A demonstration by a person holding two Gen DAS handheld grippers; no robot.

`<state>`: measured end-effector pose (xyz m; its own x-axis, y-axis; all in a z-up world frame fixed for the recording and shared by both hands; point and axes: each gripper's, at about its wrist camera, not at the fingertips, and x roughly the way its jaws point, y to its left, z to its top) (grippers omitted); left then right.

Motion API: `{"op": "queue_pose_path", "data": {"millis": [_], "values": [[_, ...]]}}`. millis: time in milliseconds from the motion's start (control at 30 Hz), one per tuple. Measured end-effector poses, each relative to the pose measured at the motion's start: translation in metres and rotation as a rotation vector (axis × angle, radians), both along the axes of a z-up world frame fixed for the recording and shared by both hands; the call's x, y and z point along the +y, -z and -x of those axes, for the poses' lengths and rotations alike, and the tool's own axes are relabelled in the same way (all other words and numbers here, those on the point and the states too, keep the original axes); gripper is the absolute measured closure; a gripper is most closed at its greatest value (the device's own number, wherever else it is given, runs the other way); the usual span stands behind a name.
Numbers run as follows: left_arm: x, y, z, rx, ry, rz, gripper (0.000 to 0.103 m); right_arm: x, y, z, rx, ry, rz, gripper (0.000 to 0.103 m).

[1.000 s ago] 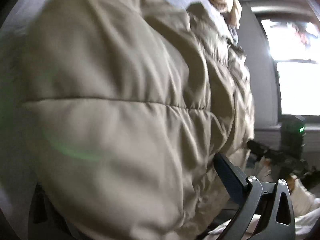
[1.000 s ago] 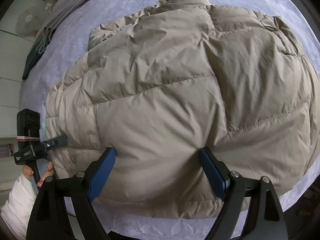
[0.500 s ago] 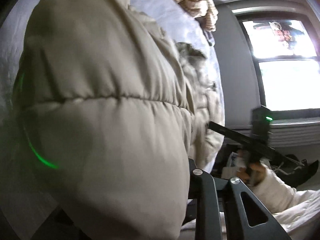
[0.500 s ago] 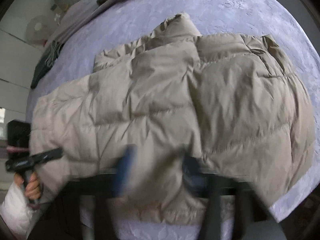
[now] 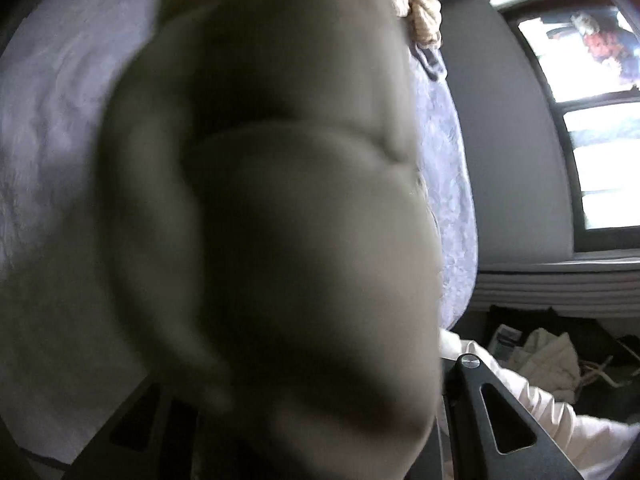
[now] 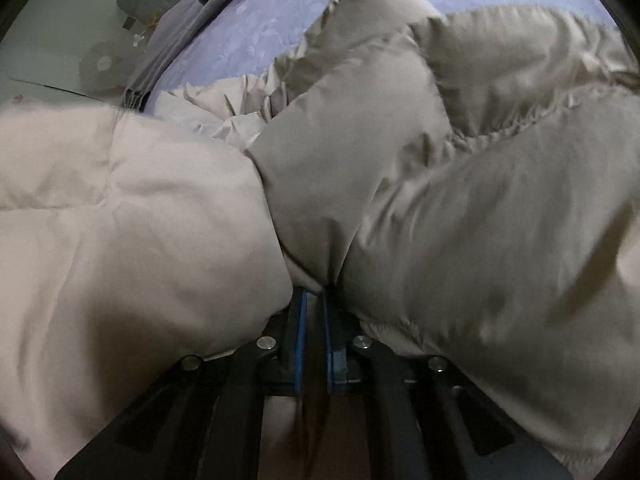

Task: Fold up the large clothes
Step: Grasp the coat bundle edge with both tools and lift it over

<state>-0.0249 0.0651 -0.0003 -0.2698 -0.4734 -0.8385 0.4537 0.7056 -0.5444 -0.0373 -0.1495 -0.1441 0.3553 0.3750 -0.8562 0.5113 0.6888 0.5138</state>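
Between right tongs [image 6: 313, 300], now-pinched jacket [image 6: 328, 184]

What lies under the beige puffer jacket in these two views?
Under the puffer jacket lies a lavender bedspread, visible around it in both views. What lies beneath the jacket's middle is covered. The right gripper pinches its edge.

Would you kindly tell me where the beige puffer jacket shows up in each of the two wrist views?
Left wrist: the puffer jacket fills the centre, blurred and very close to the lens.
Right wrist: it spans nearly the whole picture, bunched at the right gripper.
Shared landmark: the lilac bedspread beneath the jacket.
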Motion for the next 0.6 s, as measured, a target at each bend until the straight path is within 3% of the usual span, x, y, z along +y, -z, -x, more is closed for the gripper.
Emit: {"op": "queue_pose_path", "data": {"millis": [167, 333, 400, 600], "values": [[-0.054, -0.008, 0.019, -0.046, 0.069, -0.062, 0.074, -0.017, 0.004, 0.005, -0.003, 0.022, -0.104, 0.1], [-0.1, -0.01, 0.036, -0.067, 0.168, -0.072, 0.068, -0.054, -0.036, 0.06, -0.063, 0.086, -0.074, 0.096], [-0.12, -0.005, 0.045, -0.026, 0.204, -0.04, 0.045, -0.07, -0.049, 0.089, -0.078, 0.137, -0.051, 0.096], [-0.176, 0.023, 0.065, 0.062, 0.336, 0.14, 0.042, -0.103, -0.063, 0.172, -0.093, 0.288, -0.033, 0.096]]}}
